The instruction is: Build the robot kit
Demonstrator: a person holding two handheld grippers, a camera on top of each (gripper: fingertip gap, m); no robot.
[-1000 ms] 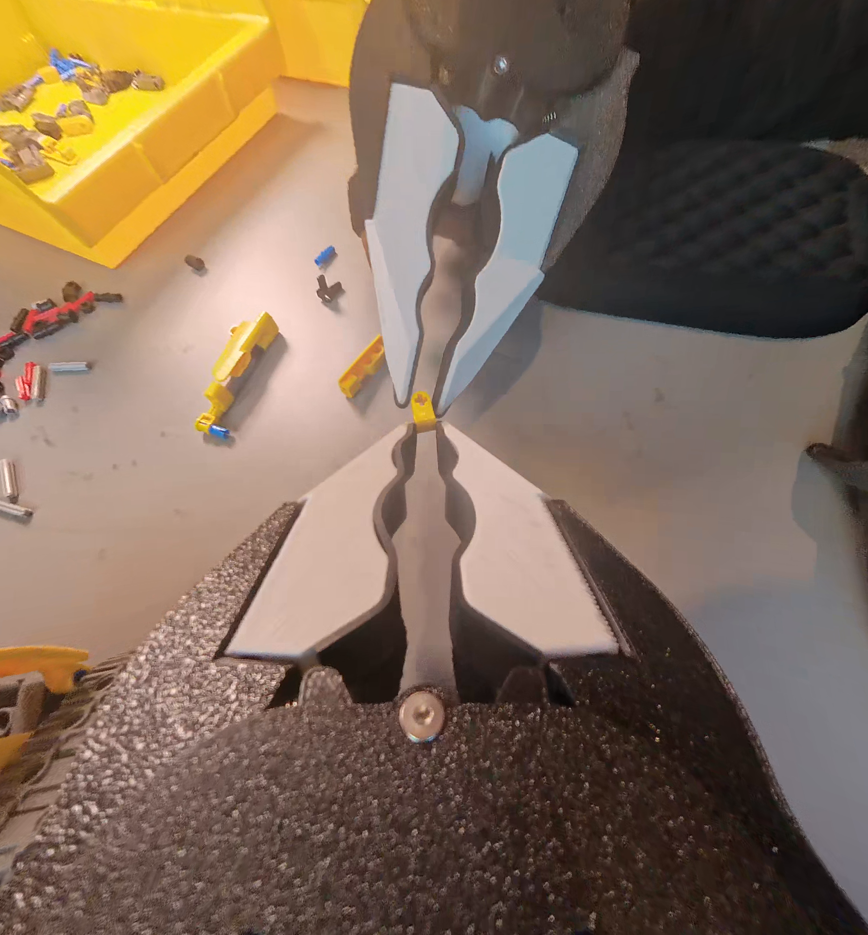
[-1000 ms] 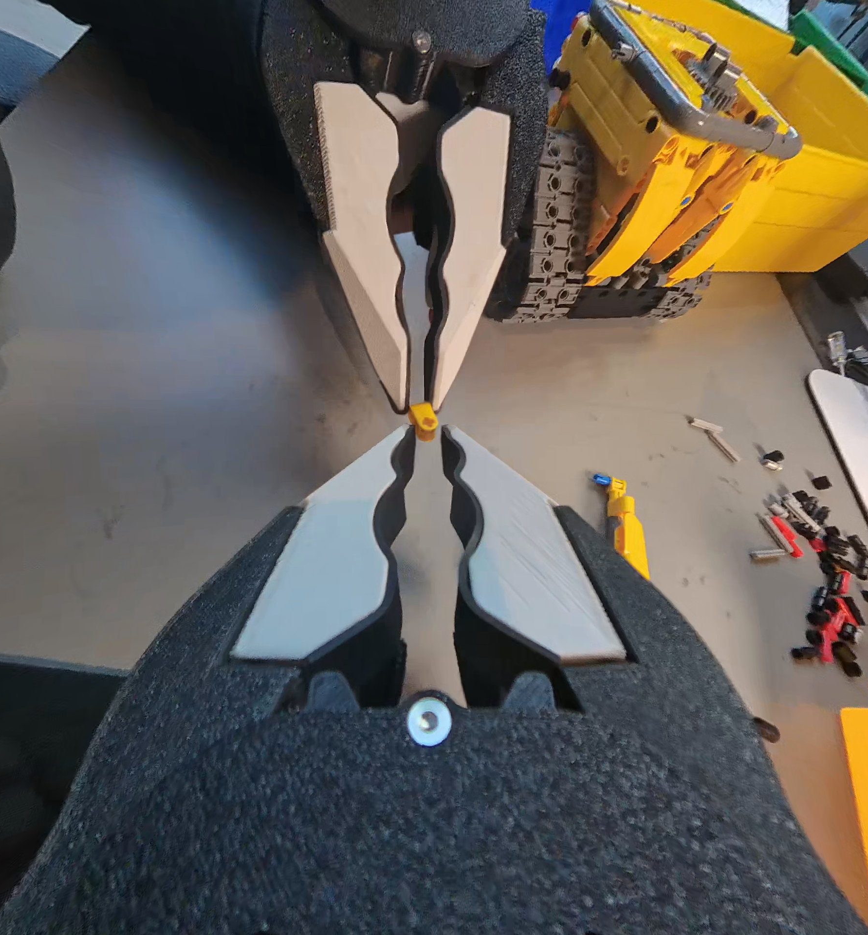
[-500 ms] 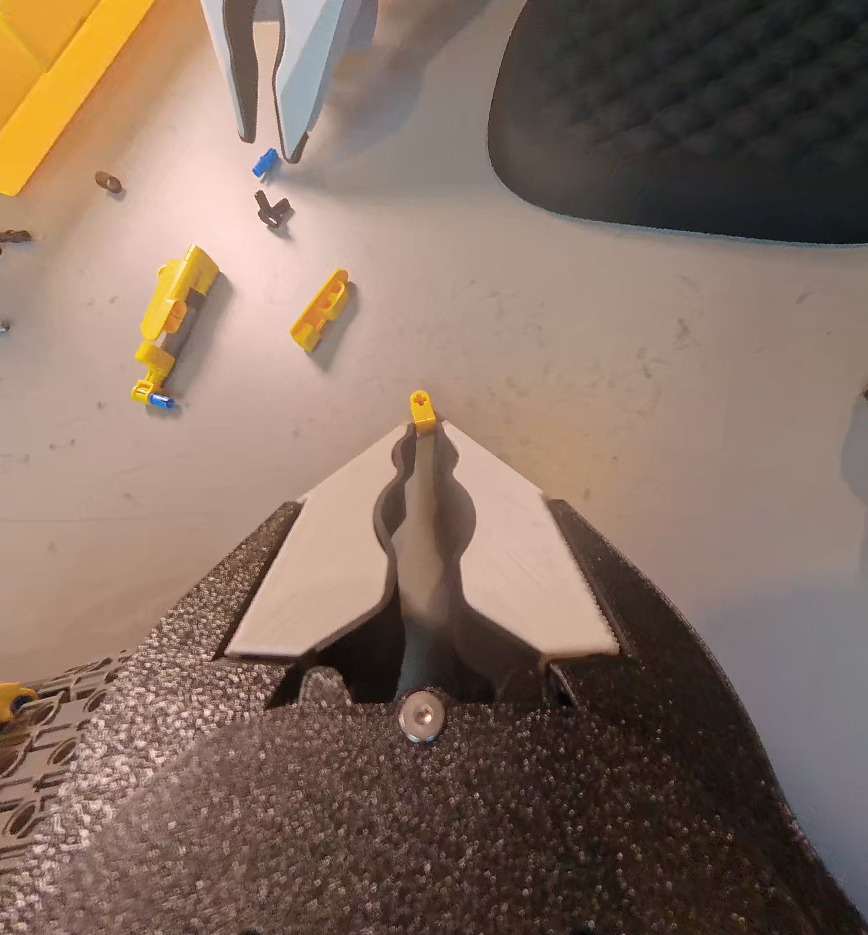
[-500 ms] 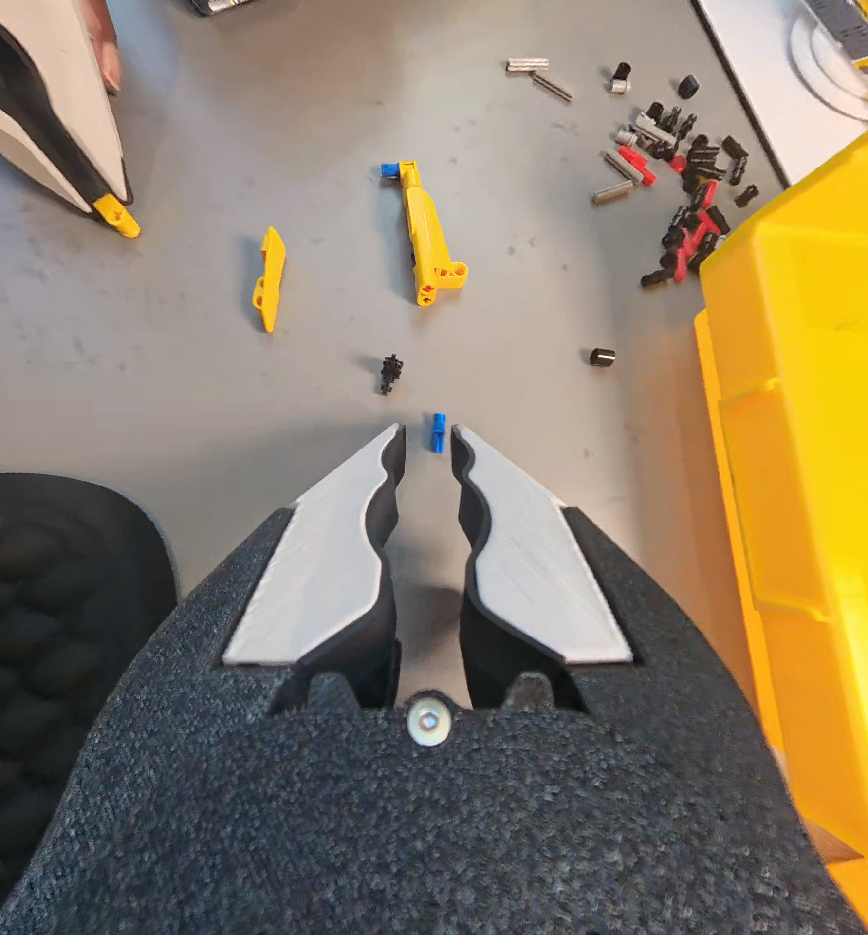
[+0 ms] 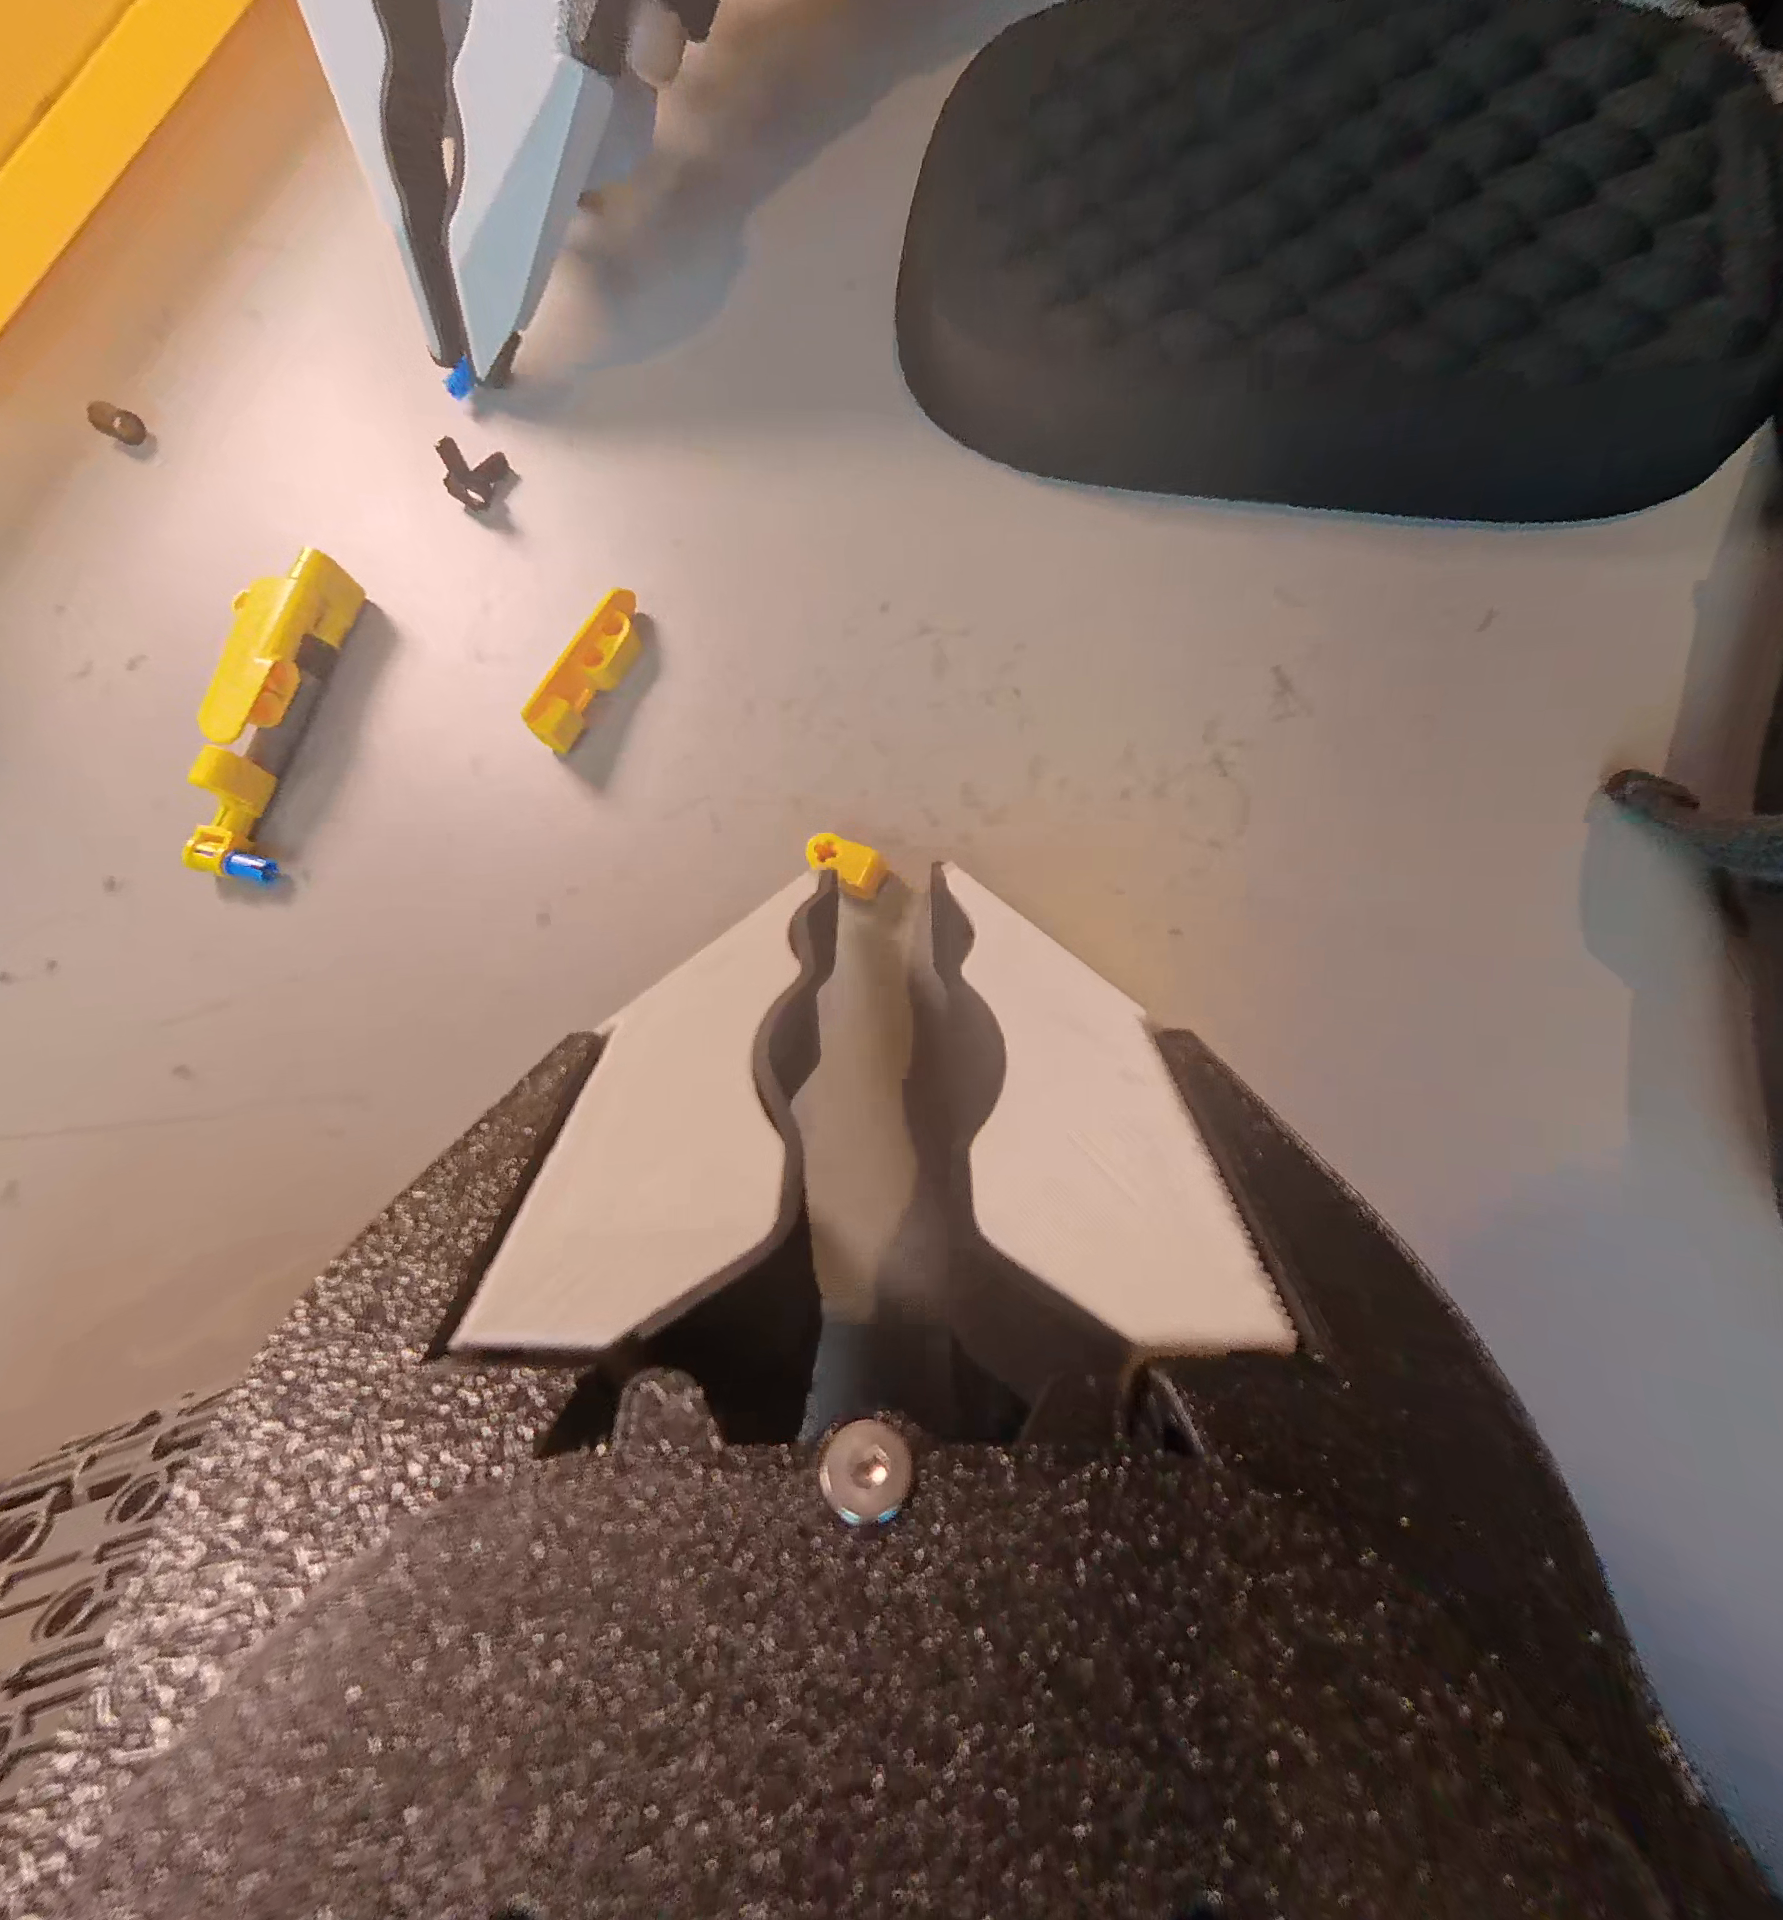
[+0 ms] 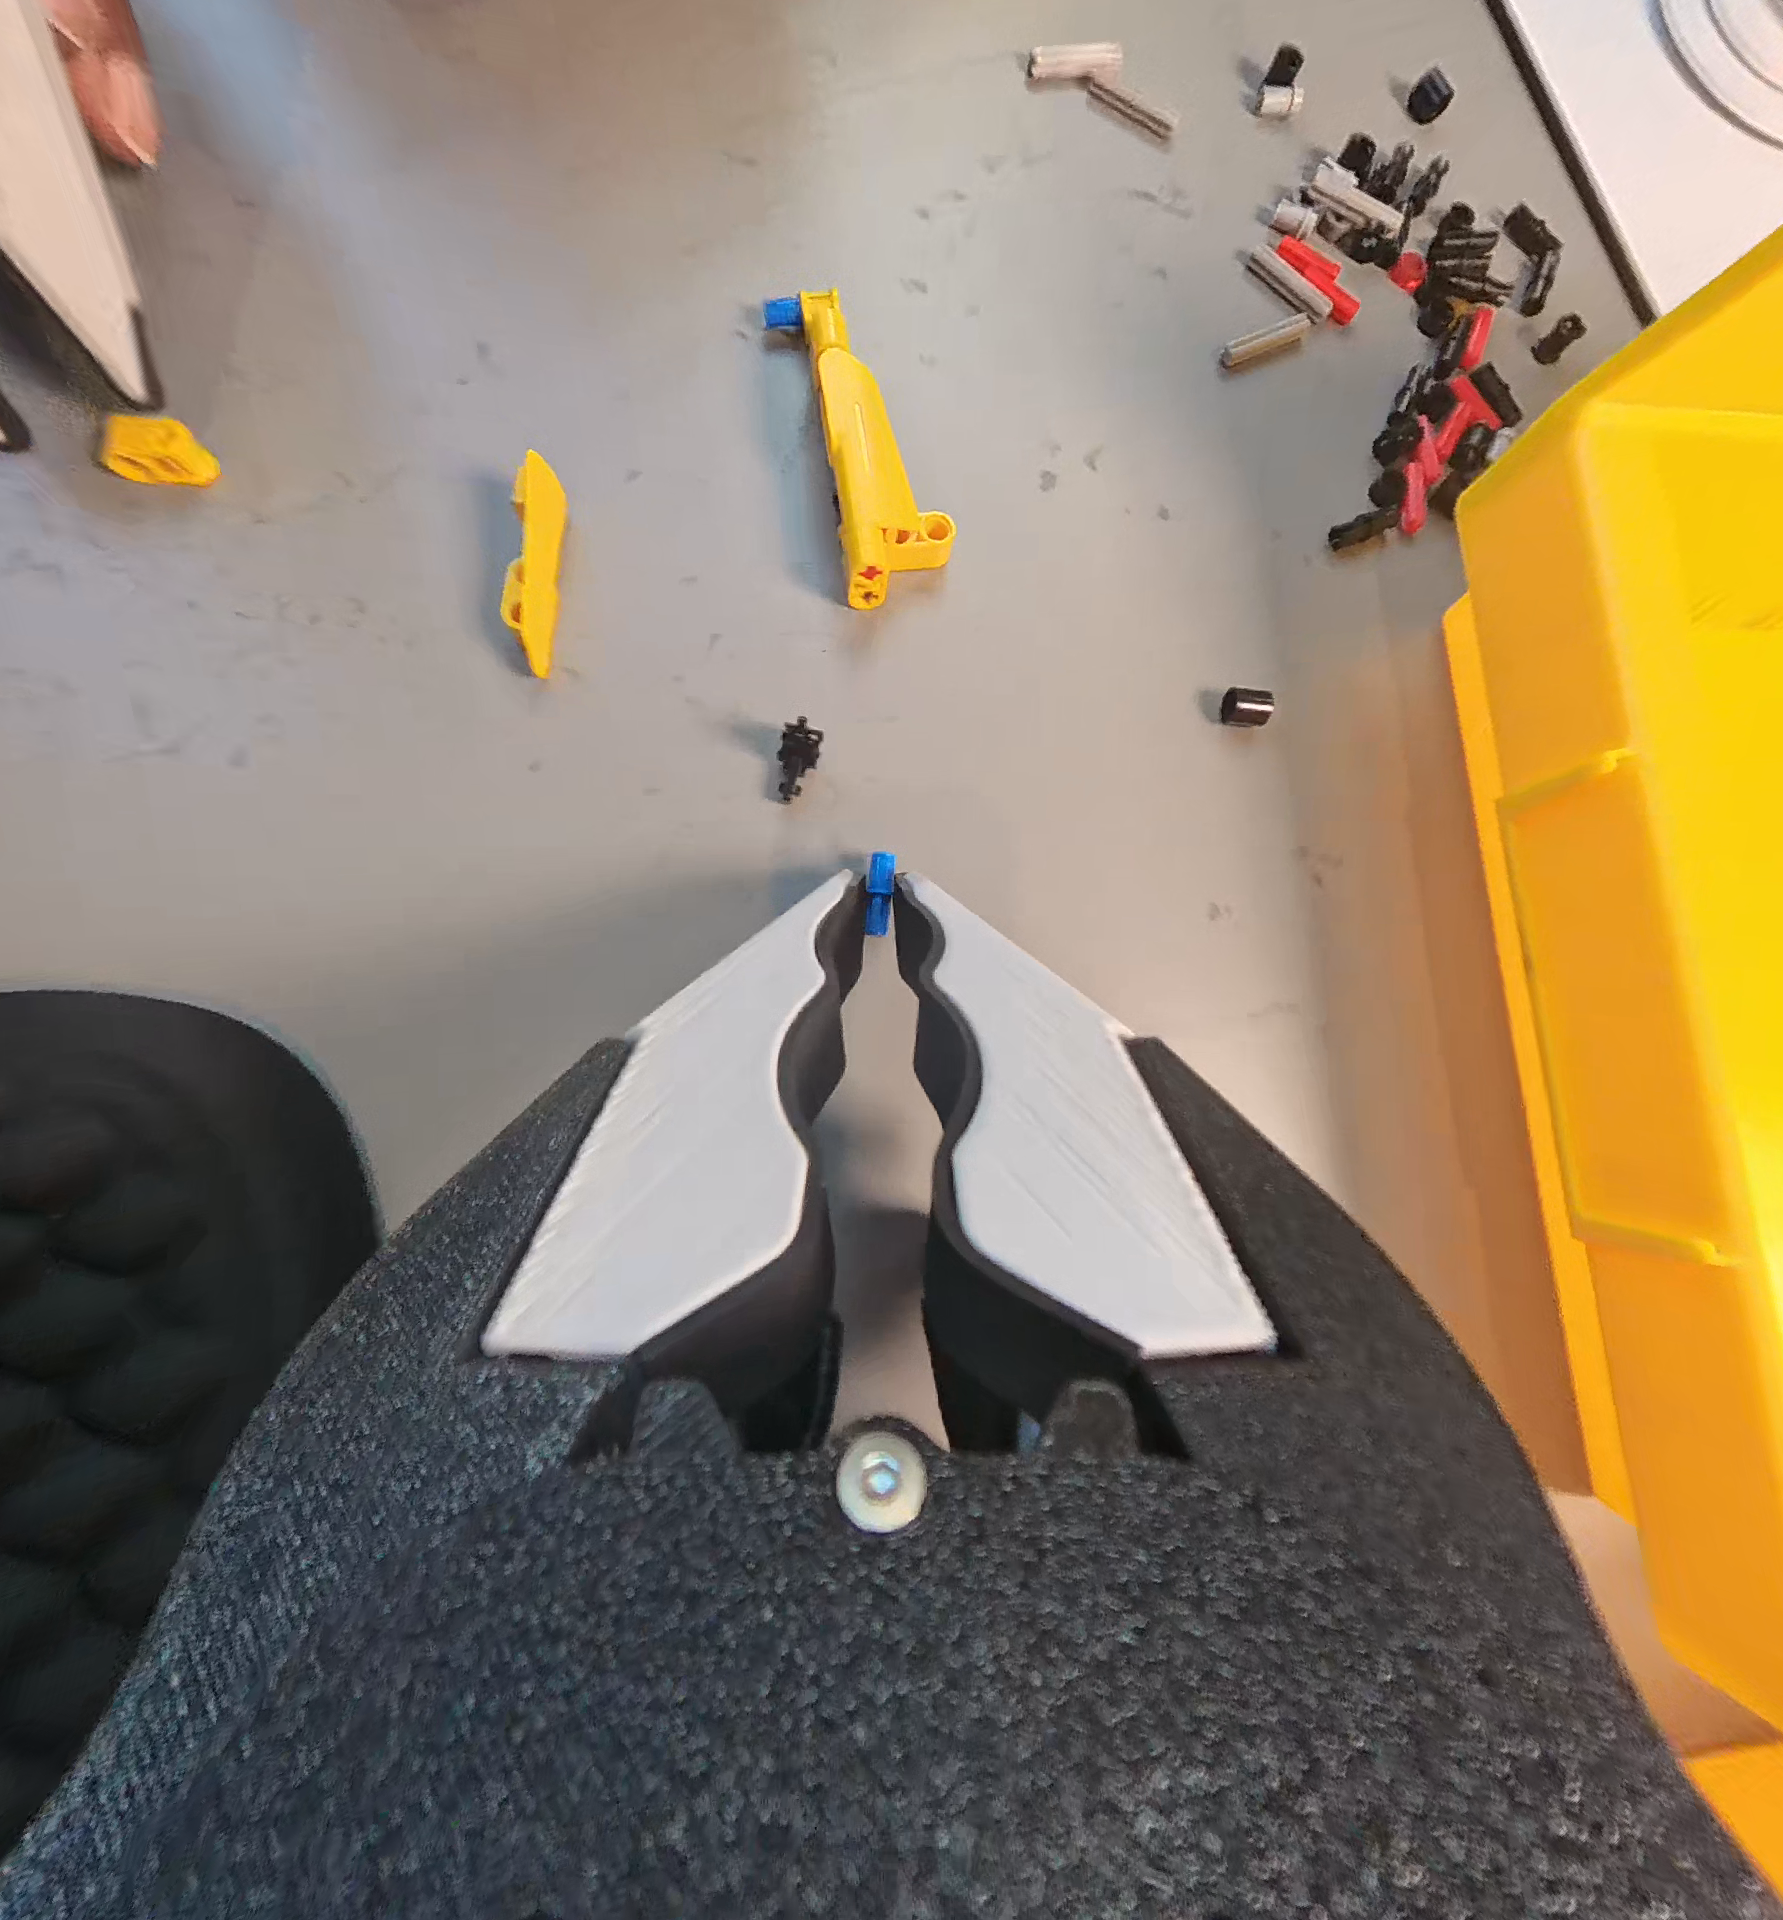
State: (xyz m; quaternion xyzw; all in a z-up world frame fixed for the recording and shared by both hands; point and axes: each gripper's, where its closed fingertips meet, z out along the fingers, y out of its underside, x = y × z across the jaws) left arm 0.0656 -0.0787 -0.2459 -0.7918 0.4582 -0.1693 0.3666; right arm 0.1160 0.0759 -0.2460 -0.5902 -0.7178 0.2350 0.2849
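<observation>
My left gripper (image 5: 882, 871) is slightly open just above the grey table. A small yellow connector (image 5: 845, 864) lies loose at its left fingertip, no longer clamped. The right wrist view shows the same connector (image 6: 158, 452) on the table beside the left gripper (image 6: 71, 416). My right gripper (image 6: 874, 883) is shut on a small blue pin (image 6: 878, 894), with its tips at the table surface. It also shows at the top of the left wrist view (image 5: 473, 358), the blue pin (image 5: 456, 379) at its tips.
A long yellow assembly (image 6: 871, 457), a yellow curved piece (image 6: 534, 566) and a small black connector (image 6: 799, 753) lie between the grippers. A pile of black, red and grey pins (image 6: 1417, 312) and a yellow bin (image 6: 1676, 935) are to the right. A black cushion (image 5: 1334, 249) sits nearby. The grippers' ends are close to 15 cm from one another.
The grippers held the yellow connector tip to tip, then parted. The right one moved to the blue pin and shut on it. The left one opened and let go of the connector.
</observation>
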